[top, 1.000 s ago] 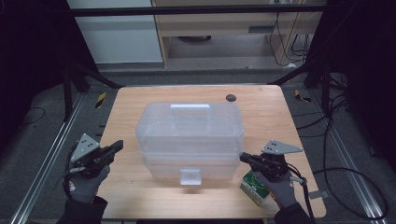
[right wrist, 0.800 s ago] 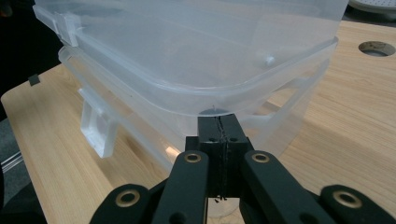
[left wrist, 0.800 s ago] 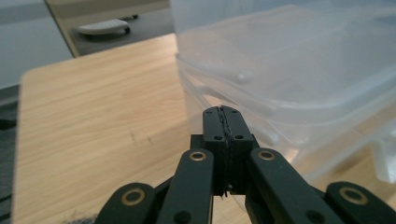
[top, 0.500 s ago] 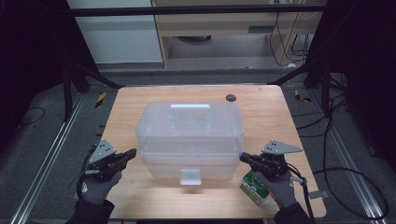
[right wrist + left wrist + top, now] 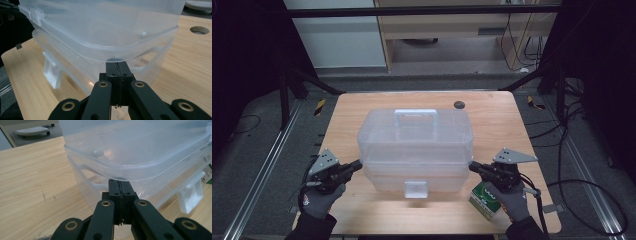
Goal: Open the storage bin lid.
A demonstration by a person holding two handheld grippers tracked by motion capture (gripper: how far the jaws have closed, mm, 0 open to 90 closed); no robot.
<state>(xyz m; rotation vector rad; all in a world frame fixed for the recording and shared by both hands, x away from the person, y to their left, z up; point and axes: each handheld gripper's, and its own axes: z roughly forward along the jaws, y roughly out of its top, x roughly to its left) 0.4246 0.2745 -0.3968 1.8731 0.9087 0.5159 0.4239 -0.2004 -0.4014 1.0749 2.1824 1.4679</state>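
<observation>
The left tongs (image 5: 358,164) have moved in from the table's edge to the clear plastic box (image 5: 416,145).

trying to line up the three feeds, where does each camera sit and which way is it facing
High view: above the person's side of the table, looking forward and down at the clear lidded box; both gloved hands show, with the left gripper and right gripper.
Left gripper view: rides the left gripper, looking along its shut jaws under the lid rim at the box's end.
Right gripper view: rides the right gripper, shut jaws at the opposite end's rim.
Shared: both gripper views show the front latch; the green carton shows in the high and left gripper views.
</observation>
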